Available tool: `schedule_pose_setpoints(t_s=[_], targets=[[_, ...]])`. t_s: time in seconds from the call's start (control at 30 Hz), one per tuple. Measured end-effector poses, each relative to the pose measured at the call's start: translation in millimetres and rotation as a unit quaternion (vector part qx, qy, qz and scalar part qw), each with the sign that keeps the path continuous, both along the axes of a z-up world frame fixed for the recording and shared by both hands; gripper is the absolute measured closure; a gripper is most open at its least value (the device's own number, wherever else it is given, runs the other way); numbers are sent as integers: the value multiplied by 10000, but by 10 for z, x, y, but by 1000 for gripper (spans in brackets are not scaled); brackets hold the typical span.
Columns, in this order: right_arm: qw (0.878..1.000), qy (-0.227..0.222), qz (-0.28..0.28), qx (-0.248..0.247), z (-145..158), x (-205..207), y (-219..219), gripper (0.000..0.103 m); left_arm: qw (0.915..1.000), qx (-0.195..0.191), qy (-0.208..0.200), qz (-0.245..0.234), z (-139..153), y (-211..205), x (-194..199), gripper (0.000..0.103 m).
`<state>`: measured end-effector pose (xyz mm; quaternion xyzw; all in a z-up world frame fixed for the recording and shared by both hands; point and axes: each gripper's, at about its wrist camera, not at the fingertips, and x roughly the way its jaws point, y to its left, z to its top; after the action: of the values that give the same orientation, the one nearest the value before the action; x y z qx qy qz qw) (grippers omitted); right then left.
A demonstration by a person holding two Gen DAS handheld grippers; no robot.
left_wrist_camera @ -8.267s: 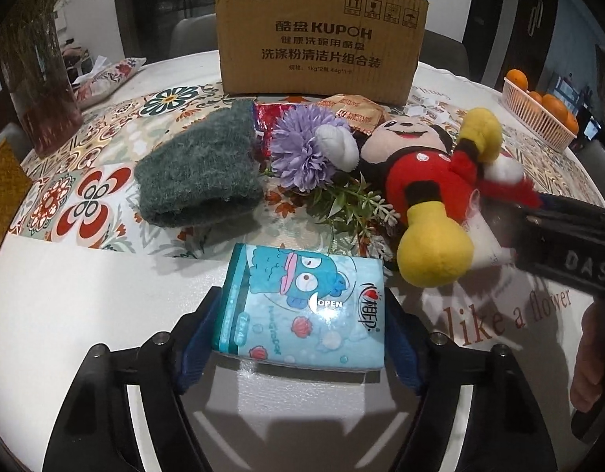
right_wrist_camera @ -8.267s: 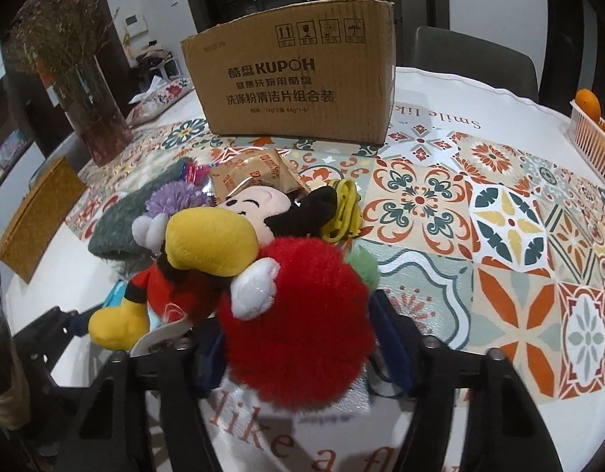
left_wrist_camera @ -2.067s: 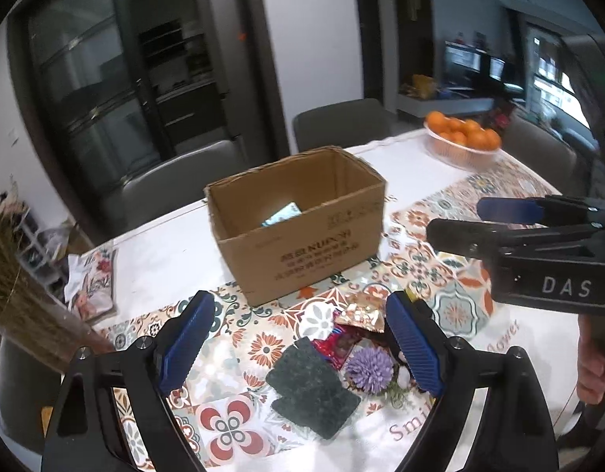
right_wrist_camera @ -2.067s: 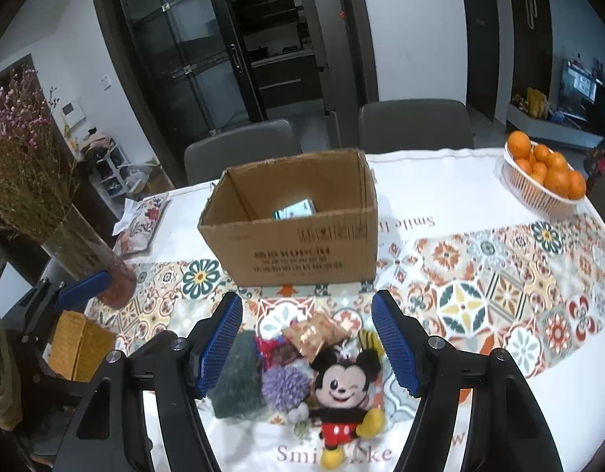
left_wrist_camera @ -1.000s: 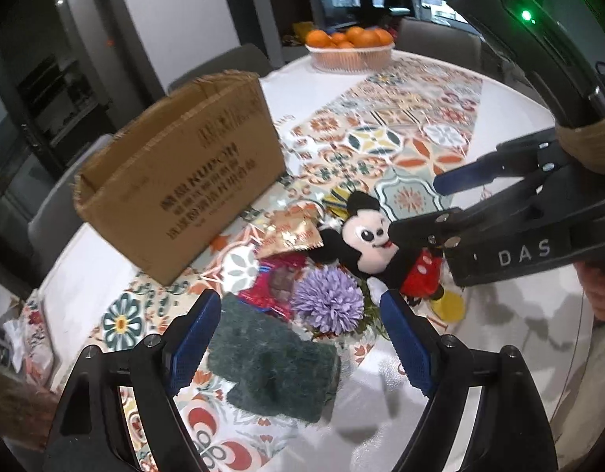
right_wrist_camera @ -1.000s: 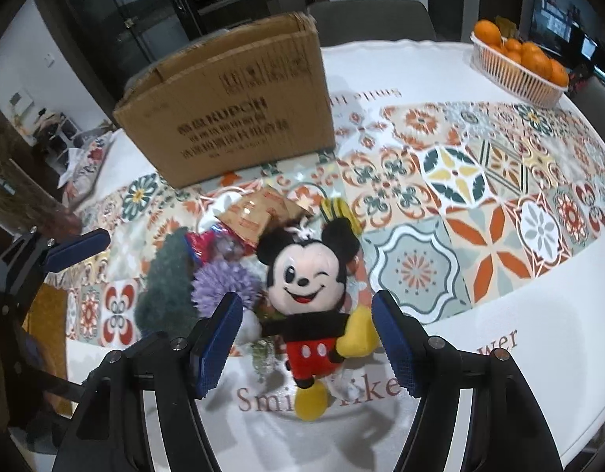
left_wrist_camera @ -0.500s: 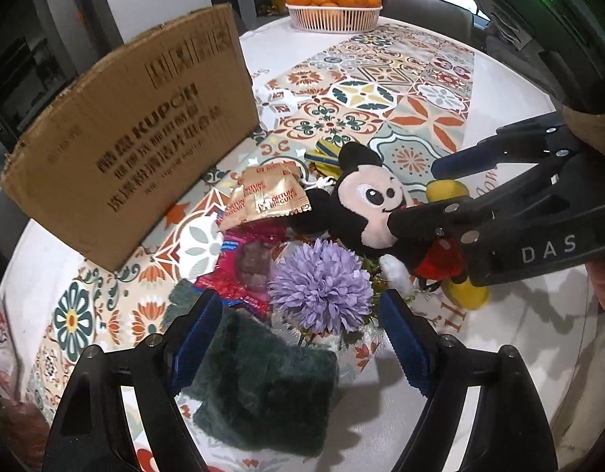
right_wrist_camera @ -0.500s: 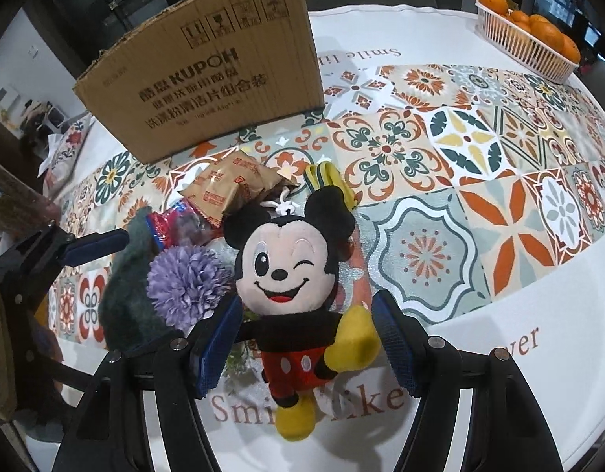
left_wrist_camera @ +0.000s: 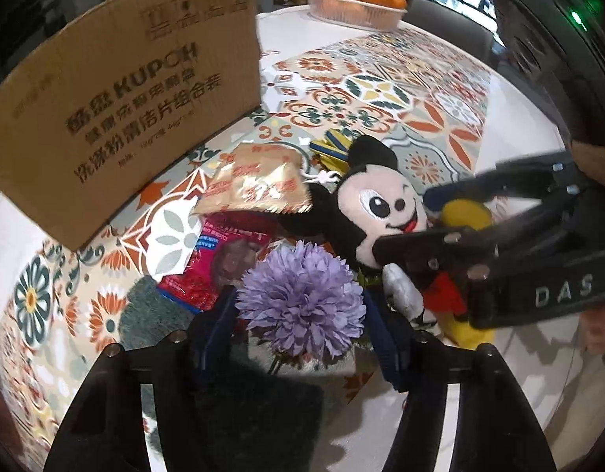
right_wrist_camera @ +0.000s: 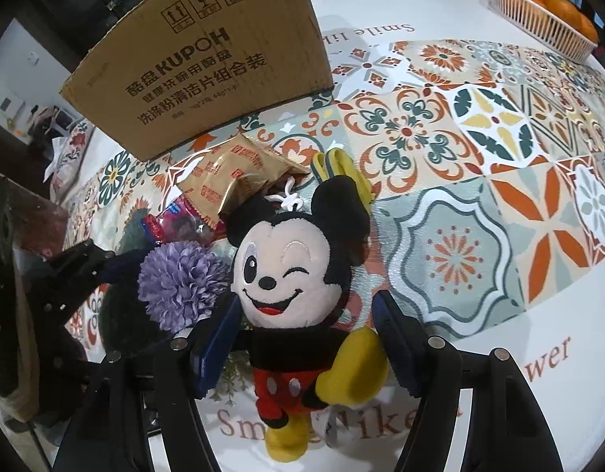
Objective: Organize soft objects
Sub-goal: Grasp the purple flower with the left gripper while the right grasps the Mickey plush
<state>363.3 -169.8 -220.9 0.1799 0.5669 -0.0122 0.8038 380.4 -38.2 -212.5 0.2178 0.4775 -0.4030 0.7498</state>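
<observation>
closing left hand-held gripper (left_wrist_camera: pixel 298 326) around fluffy purple flower (left_wrist_camera: pixel 302 299), right hand-held gripper (right_wrist_camera: pixel 306 338) open astride winking mouse plush (right_wrist_camera: pixel 290 275)

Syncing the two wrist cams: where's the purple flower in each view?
Left wrist: purple flower at lower centre, between the closing jaws of the left gripper.
Right wrist: purple flower at left of centre, beside the mouse plush.
Shared landmark: the cardboard box stands behind the pile in both views.
</observation>
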Motion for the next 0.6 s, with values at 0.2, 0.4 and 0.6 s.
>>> schedule_pose_setpoints(t_s=[0.2,0.4,0.6], targets=[[9997,-152,104,148,-5,26,27,44,9968,-356,275,667,-20,61,63,52],[9995,-257,148,121,66,26,40,53,9883,-737,541,1223,-4,161,46,63],[9991,-412,70,88,209,-64,-38,53,9845,-844,523,1448,82,184,-48,69]])
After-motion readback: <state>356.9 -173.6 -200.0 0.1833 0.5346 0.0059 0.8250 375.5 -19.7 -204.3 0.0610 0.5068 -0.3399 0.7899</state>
